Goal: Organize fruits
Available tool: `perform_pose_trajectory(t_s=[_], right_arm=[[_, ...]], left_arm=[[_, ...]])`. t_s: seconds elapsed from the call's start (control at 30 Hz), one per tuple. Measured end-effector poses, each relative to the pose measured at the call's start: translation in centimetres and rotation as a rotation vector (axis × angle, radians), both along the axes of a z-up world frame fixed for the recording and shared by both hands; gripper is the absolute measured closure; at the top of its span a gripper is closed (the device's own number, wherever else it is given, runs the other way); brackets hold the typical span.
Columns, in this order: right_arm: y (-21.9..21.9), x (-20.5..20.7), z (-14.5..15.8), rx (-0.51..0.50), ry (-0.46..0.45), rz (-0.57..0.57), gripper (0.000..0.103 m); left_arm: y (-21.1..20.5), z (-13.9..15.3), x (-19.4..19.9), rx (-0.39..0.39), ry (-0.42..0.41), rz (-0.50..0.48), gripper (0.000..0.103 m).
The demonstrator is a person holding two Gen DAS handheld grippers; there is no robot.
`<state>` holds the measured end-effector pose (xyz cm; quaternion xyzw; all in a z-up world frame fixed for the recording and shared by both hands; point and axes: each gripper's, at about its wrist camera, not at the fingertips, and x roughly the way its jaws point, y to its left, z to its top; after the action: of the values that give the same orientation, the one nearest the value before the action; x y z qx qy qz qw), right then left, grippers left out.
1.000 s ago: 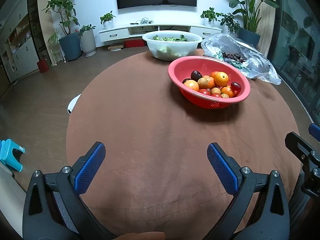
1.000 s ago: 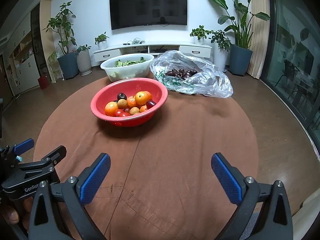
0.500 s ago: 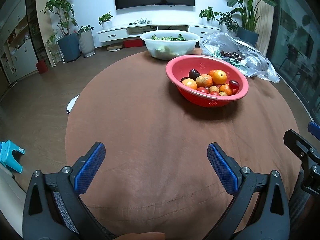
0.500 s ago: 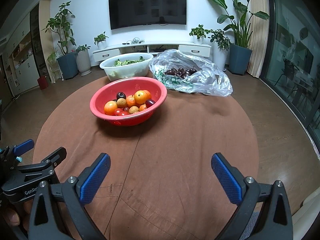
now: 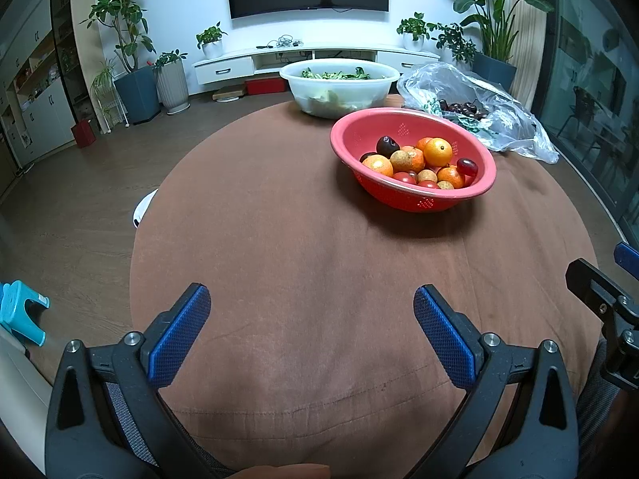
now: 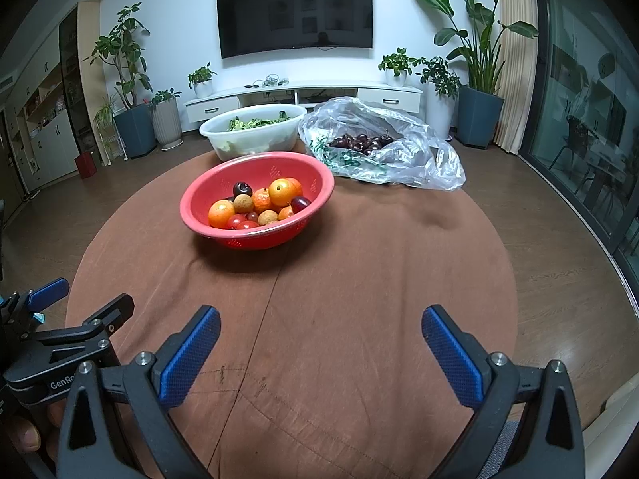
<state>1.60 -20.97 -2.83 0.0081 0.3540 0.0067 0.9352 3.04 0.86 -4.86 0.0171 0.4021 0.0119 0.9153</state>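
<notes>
Mixed fruit heaped in red bowl, far side of round desk.
Both sets of jaws spread wide and empty, near edge: left gripper, right gripper. Dark cherries loose in plastic bag (sorting stage unclear; fits early or late).

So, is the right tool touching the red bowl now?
Apart. In the right wrist view, the open right tool hangs over bare brown tablecloth, which separates it from the red bowl.
</notes>
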Motion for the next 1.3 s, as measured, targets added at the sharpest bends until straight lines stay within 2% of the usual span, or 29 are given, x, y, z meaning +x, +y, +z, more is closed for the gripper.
perform_pose_trajectory(t_s=[1.3], right_arm=[[-0.05, -0.03, 0.05, 0.002, 0.002, -0.001, 0.0]], left_arm=[[-0.02, -0.27, -0.25, 0.005, -0.003, -0.004, 0.0]])
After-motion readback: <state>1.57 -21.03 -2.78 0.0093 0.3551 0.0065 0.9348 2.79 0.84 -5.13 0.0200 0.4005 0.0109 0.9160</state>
